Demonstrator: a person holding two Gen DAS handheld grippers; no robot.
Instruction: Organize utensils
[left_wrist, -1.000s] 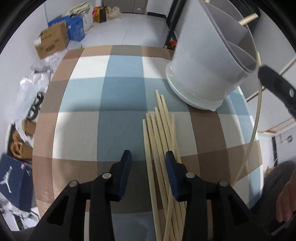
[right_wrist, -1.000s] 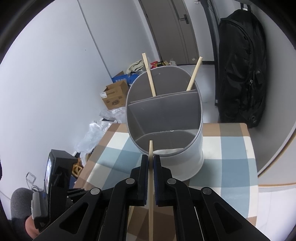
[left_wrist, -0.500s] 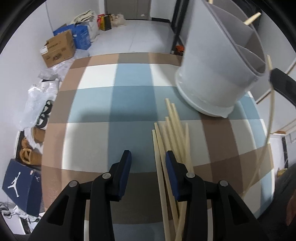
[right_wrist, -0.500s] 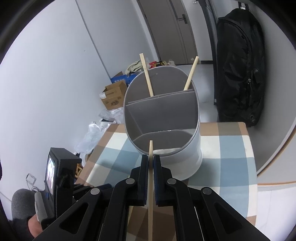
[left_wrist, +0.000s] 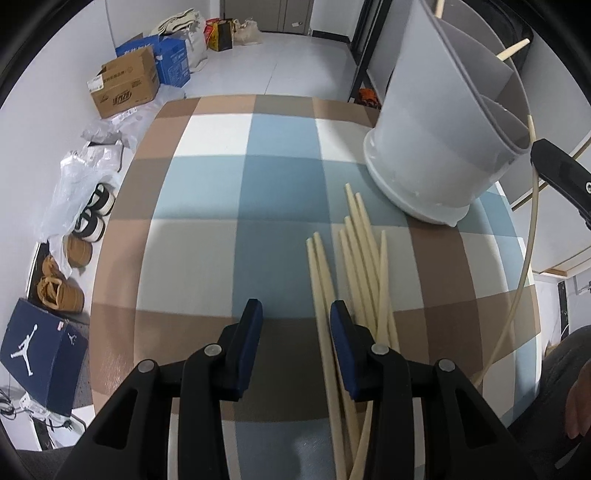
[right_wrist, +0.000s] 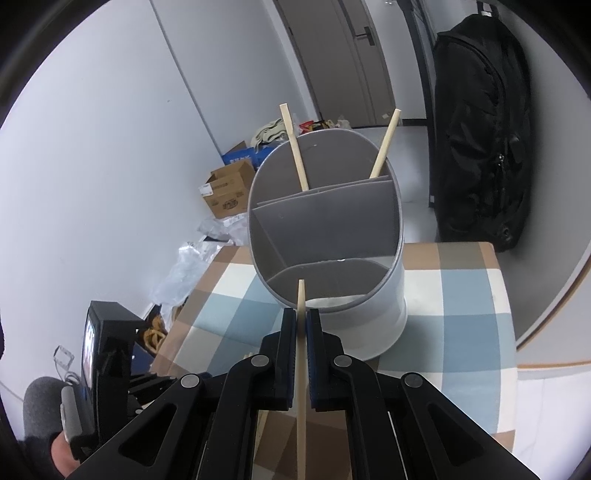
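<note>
Several wooden chopsticks (left_wrist: 364, 266) lie loose on the checked tablecloth (left_wrist: 207, 251). My left gripper (left_wrist: 295, 314) hovers open over their near ends, and the leftmost stick passes between its jaws close to the right finger, not pinched. The grey divided holder (left_wrist: 436, 147) stands at the far right. My right gripper (right_wrist: 301, 321) is shut on one chopstick (right_wrist: 301, 295), whose tip points up at the rim of the holder (right_wrist: 325, 221), over its front compartment. Two chopsticks (right_wrist: 293, 147) lean in the back compartment. The left wrist view shows this held chopstick (left_wrist: 528, 258) curving along the right side.
The table's left edge drops to a floor with cardboard boxes (left_wrist: 125, 85), shoes (left_wrist: 92, 214) and a blue shoebox (left_wrist: 40, 354). A black backpack (right_wrist: 480, 129) hangs behind the table. A person's hand (left_wrist: 580, 398) shows at the lower right.
In the left wrist view the chopstick pile and holder have slid a little to the right, so fewer sticks sit between the left jaws. The right gripper and its chopstick have not moved.
</note>
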